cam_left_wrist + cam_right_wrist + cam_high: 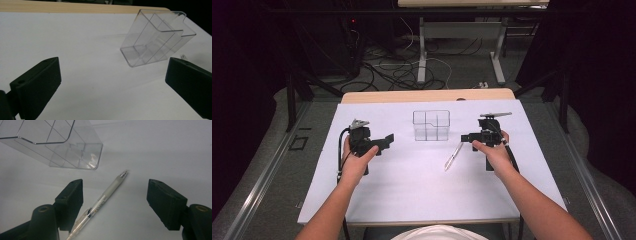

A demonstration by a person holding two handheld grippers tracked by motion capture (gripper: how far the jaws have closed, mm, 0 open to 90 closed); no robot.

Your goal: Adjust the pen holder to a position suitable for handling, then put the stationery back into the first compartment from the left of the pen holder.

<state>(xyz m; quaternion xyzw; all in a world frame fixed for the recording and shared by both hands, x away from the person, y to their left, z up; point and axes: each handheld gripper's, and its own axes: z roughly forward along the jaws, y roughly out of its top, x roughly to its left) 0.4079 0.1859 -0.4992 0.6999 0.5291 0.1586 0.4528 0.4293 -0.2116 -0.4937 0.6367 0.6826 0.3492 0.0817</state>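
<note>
A clear pen [105, 197] lies on the white table [412, 180] between the right gripper's [115, 200] parted jaws, its long axis running slantwise away towards the clear organiser [62, 147] beyond. The left gripper [112, 82], jaws wide apart and empty, is farther off.

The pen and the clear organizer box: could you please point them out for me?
pen [110, 189], right gripper view, on its pale barrel.
clear organizer box [431, 125], high view, on its front wall.
</note>
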